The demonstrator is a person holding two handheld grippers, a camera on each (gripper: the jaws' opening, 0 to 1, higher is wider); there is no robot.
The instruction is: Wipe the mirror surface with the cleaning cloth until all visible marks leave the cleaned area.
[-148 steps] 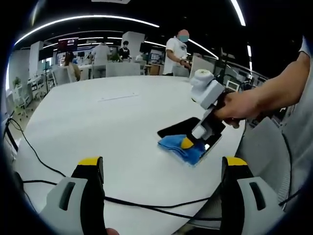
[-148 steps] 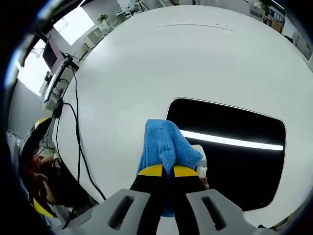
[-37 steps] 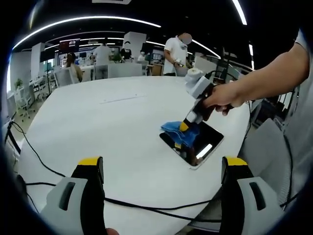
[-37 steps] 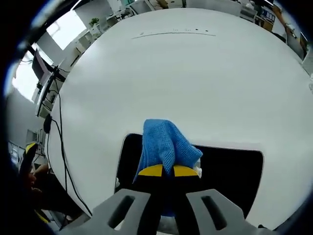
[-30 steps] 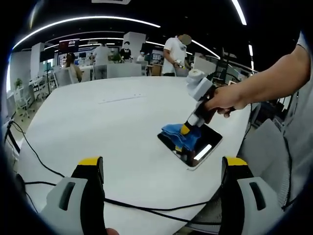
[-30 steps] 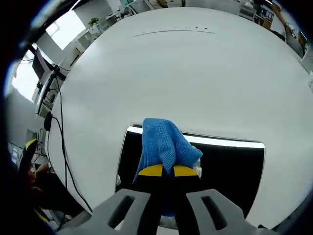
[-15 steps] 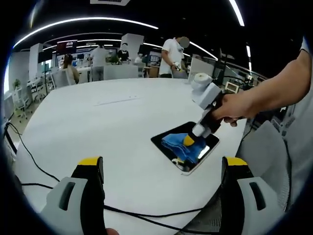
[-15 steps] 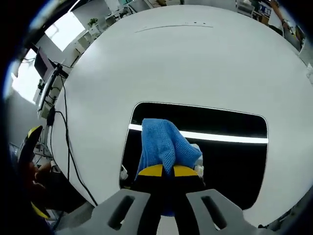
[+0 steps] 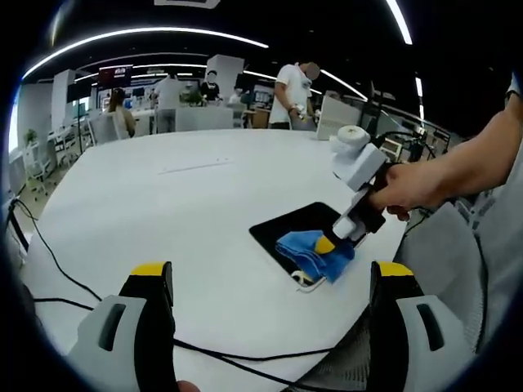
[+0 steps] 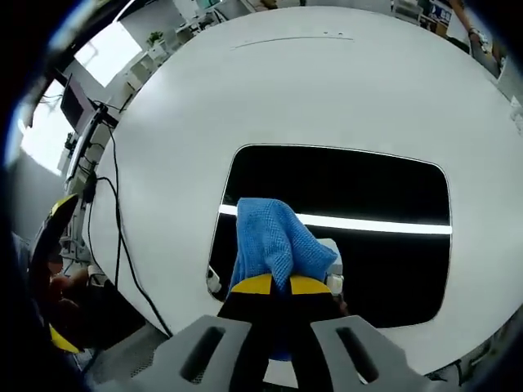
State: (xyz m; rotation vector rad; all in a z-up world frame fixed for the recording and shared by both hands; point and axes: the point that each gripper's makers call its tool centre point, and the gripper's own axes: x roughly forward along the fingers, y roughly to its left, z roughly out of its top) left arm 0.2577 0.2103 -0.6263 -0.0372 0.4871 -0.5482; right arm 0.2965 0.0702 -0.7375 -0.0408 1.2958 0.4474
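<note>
The round white surface [image 9: 163, 212] spreads wide, with people and desks in the room beyond it; a dark rectangular mirror [image 10: 359, 188] lies flat on it near the edge, reflecting a bright strip of ceiling light; a black cable [image 9: 65, 273] trails over the surface edge; the right gripper [image 10: 274, 286] has its fingers closed on the blue cleaning cloth [image 10: 274, 241], which presses on the mirror's near corner; the left gripper [image 9: 274, 282] hangs well apart from the mirror, its fingers spread wide and holding nothing.
</note>
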